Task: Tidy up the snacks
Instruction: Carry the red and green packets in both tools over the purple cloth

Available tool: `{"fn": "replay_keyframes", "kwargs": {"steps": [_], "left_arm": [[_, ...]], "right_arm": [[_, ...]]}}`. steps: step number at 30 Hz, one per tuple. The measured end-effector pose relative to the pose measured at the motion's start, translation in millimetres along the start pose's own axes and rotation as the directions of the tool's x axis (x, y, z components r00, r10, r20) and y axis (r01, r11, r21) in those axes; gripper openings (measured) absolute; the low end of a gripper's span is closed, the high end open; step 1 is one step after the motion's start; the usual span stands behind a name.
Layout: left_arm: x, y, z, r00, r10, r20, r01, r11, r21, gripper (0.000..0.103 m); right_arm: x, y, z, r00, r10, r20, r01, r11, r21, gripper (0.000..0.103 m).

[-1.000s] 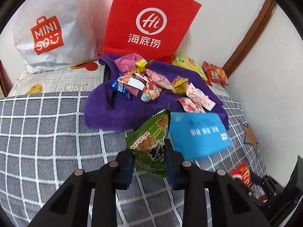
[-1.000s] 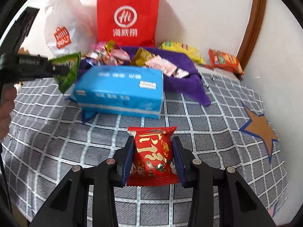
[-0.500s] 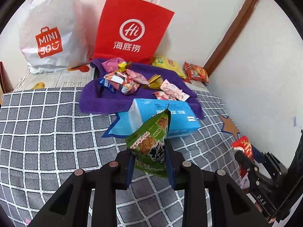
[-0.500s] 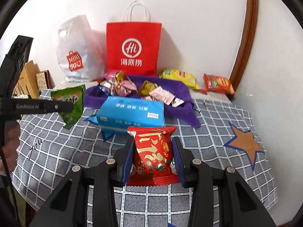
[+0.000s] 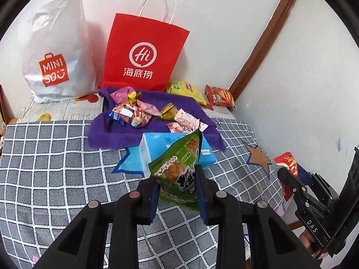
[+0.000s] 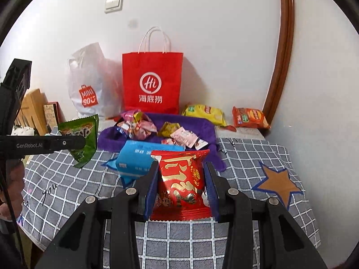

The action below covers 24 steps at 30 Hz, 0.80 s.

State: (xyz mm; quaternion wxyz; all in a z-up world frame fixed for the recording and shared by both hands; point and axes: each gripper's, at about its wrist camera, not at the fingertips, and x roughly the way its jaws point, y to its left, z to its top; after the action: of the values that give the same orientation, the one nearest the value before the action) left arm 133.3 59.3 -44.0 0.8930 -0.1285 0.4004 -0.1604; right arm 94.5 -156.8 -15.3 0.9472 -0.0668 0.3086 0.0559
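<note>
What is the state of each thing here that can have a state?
Left tongs: shut on green snack packet, held above the table.
Right tongs: shut on red snack packet, held up.
Red paper bag: upright by the wall.
White plastic bag: upright.
Blue tissue pack: lying flat.
Purple cloth: spread, snacks on it.

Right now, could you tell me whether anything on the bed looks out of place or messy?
Mostly the purple towel: it is rumpled, with small snack packets heaped loosely on it. A yellow bag and an orange bag lie apart by the wall. Nothing looks torn or spilled.
</note>
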Motion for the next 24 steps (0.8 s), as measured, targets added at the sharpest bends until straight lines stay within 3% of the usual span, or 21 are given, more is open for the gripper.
{"fn": "replay_keyframes", "kwargs": {"steps": [24], "left_arm": [[12.0, -15.7, 42.3, 0.999, -0.002, 0.039, 0.001, 1.0, 0.021, 0.027]], "right_arm": [[39.5, -21.5, 39.4, 1.0, 0.01, 0.013, -0.01, 0.999, 0.033, 0.039]]}}
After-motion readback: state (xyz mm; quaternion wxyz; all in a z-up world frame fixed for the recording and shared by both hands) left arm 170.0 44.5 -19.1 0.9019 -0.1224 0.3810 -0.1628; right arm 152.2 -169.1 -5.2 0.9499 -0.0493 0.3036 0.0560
